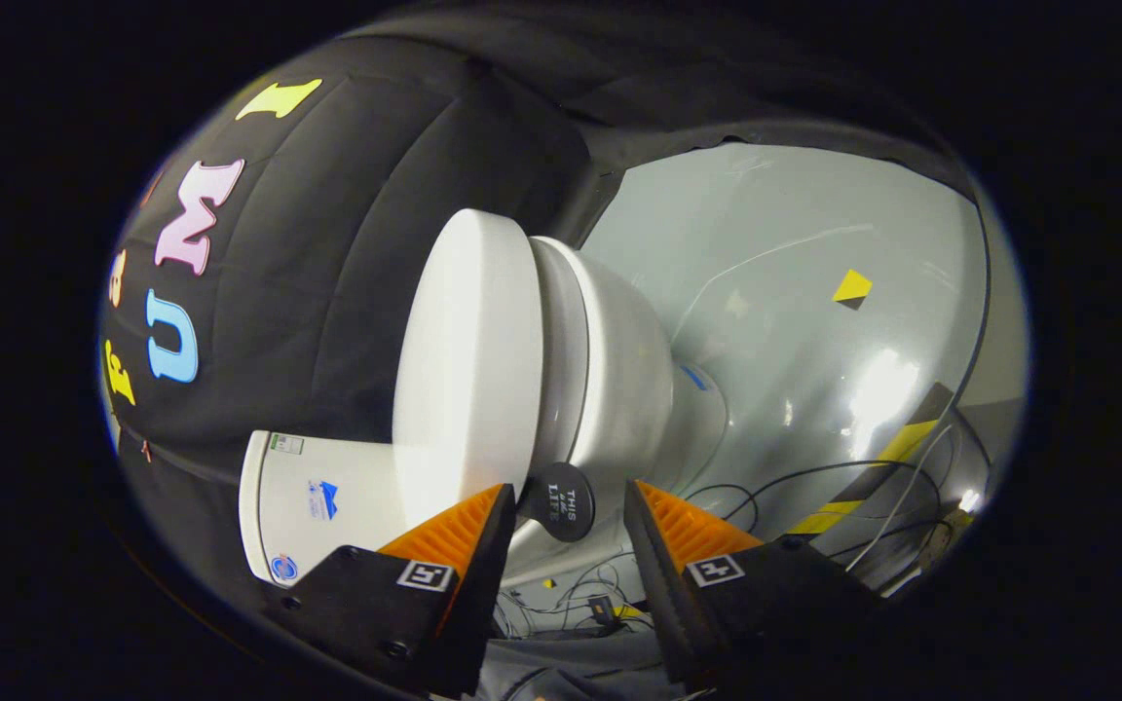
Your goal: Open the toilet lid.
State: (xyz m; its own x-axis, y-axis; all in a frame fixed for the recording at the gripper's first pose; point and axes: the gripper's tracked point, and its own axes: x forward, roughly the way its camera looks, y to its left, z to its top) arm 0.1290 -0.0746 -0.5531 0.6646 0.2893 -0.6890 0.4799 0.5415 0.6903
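Toilet lid (pixel 468 360) hides seat; tank (pixel 317 501) partly behind fingers (pixel 454 531).

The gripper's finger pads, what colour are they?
Orange, ribbed pads on black finger bodies, seen in the gripper view; the gripper is open.

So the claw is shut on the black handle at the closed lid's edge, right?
Not shut. The gripper view shows the claw open, the black handle sitting between its fingers with gaps either side. The lid is closed, as you said.
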